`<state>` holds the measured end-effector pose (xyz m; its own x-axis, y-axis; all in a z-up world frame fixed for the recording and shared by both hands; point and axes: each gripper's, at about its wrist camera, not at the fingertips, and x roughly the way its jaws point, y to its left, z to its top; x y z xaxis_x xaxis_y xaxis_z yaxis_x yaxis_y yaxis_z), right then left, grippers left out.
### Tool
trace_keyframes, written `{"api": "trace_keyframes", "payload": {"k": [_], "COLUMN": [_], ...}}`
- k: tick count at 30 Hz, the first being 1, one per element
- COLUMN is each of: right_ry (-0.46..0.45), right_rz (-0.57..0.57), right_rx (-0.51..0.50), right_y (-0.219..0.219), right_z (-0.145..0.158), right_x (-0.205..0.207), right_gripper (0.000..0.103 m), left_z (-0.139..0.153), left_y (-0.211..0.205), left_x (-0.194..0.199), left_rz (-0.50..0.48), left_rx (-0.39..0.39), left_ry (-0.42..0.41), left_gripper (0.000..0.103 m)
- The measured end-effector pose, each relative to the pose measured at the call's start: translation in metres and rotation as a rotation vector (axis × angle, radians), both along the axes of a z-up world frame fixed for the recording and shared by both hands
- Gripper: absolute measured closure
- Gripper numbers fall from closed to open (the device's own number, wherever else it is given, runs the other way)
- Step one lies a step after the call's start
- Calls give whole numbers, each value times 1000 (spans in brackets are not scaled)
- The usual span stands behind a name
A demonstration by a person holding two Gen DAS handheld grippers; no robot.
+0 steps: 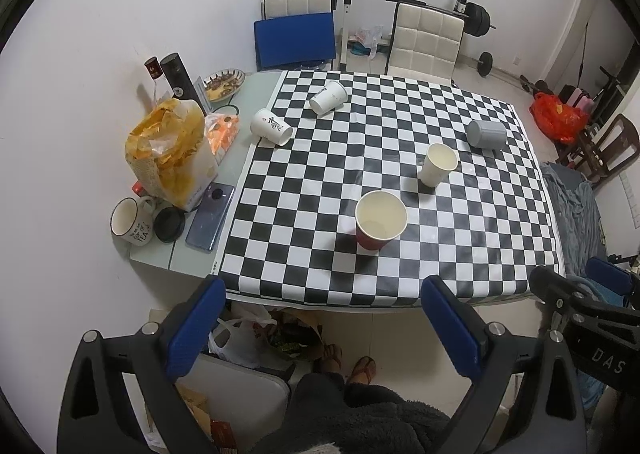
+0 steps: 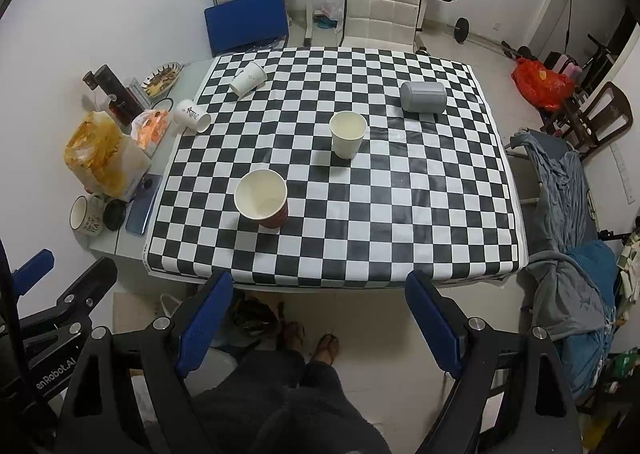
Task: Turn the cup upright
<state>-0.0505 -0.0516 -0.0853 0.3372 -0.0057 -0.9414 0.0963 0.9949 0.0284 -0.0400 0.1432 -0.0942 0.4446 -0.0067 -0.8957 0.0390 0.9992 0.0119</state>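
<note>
Checkered table (image 2: pixel 400 213), left to right: two white printed paper cups (image 2: pixel 192 115) (image 2: pixel 248 78) on their sides; red paper cup (image 2: pixel 262 197) and cream paper cup (image 2: pixel 347 133) upright; grey plastic cup (image 2: pixel 423 96) on its side at far right — well ahead of left gripper (image 1: pixel 322 328) and right gripper (image 2: pixel 318 324), both wide open, empty, off the near edge.

A: Table (image 1: pixel 188 254) status?
B: Checkered cloth (image 1: pixel 400 157) covers most of it, left strip bare.
A: On the cloth?
B: Red cup (image 1: pixel 380 219) and cream cup (image 1: pixel 438 165) upright. Two white cups (image 1: pixel 272 126) (image 1: pixel 329 97) and grey cup (image 1: pixel 487 133) on their sides.
A: Bare strip?
B: Mug (image 1: pixel 132 221), black lid (image 1: pixel 169 223), phone (image 1: pixel 210 215), snack bag (image 1: pixel 170 151), orange packet (image 1: pixel 222 131), bottle (image 1: pixel 154 73), dark tube (image 1: pixel 180 77), plate (image 1: pixel 223 83).
</note>
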Motion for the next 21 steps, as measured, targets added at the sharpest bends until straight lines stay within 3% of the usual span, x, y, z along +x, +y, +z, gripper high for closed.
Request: {"api": "trace_keyframes", "payload": {"k": [21], "right_ry": [-51], "right_rz": [-26], "right_rx": [-30], "right_y": [-1], "right_z": [36], "right_x": [6], "right_gripper": [13], "left_z": [24], "left_y": [4], "left_x": [1], "left_rz": [-32], "left_rx": [-1], "left_ry": [-67], "left_gripper": [3]}}
